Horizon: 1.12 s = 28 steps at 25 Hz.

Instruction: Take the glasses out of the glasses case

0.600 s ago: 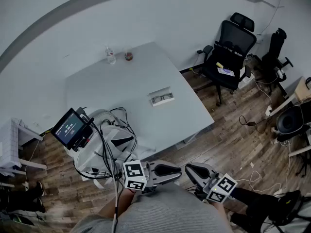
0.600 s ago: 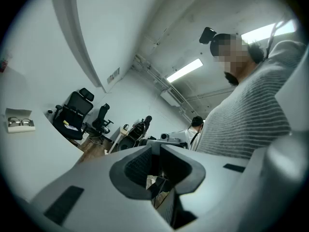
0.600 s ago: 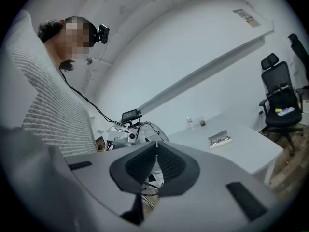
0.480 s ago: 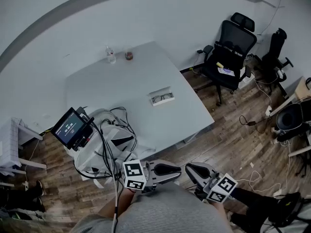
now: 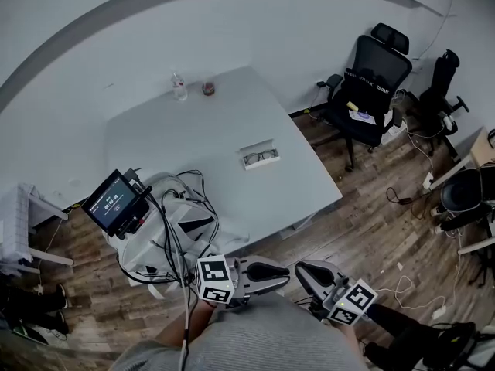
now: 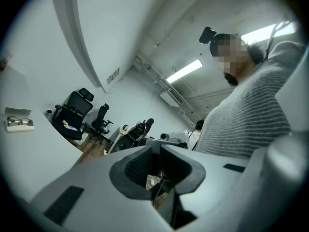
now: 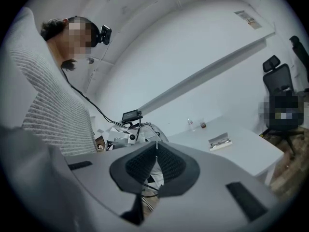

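You held both grippers low against your body, roughly level, tips nearly meeting. The left gripper (image 5: 283,272) had its jaws pressed together on nothing, and the right gripper (image 5: 302,270) was likewise closed and empty. Well beyond them, on the table (image 5: 186,137), the open case (image 5: 244,161) lay with the glasses (image 5: 261,158) inside.

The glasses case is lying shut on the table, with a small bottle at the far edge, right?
No. The glasses case lies open on the table, the glasses visible inside it, as the head view shows. The small bottle is at the far edge.
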Each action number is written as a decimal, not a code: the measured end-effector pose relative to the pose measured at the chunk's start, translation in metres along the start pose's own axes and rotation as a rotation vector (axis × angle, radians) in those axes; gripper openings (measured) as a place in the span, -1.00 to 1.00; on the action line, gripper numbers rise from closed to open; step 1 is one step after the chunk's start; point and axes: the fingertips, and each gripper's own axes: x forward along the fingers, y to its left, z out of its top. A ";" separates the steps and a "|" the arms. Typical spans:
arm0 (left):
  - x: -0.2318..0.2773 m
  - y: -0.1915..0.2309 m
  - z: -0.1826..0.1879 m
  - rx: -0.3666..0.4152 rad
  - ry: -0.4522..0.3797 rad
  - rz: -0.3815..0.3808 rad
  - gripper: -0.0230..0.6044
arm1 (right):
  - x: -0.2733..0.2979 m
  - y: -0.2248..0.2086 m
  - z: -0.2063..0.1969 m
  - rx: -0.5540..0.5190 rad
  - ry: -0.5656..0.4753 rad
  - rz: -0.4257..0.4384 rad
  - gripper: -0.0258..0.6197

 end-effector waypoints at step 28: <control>0.007 -0.016 0.017 0.066 -0.061 -0.087 -0.74 | -0.015 0.022 0.038 -0.273 -0.108 0.044 -0.86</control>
